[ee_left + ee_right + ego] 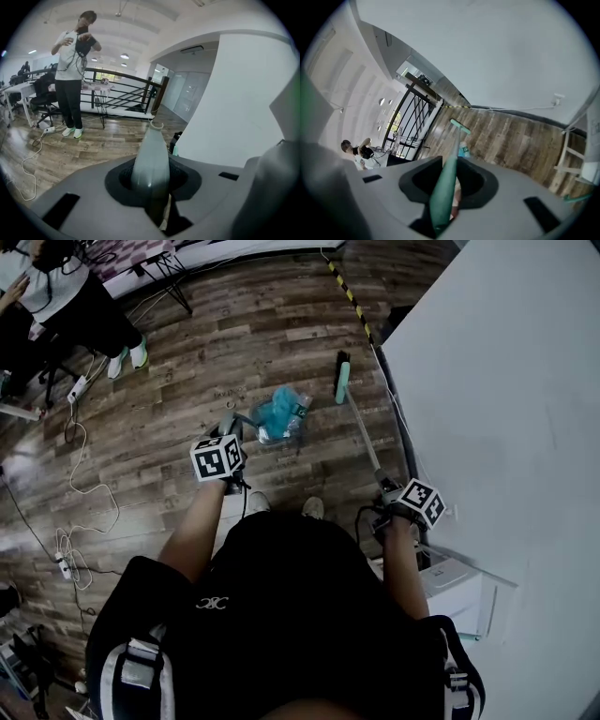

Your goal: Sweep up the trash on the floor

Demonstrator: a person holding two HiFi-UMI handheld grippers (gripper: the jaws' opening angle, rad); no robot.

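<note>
On the wood floor (234, 334) at twelve o'clock from my feet lies the crumpled teal trash (281, 415), with the broom head (342, 379) just beside it at its two o'clock. My right gripper (386, 488) is clenched on the green broom handle (443, 197). My left gripper (230, 426) grasps a grey tapered handle (151, 159).

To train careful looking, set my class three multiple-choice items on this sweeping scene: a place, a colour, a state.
1. The broom head lies: A by the bystander's shoes; B right of the dustpan; C on the dustpan.
2. The handle in the left gripper is: A grey; B red; C yellow.
3. The right gripper is: A open; B shut on a cable; C shut on the broom handle.
Answers: B, head view shows it; A, left gripper view; C, jaws clamp its teal grip.
</note>
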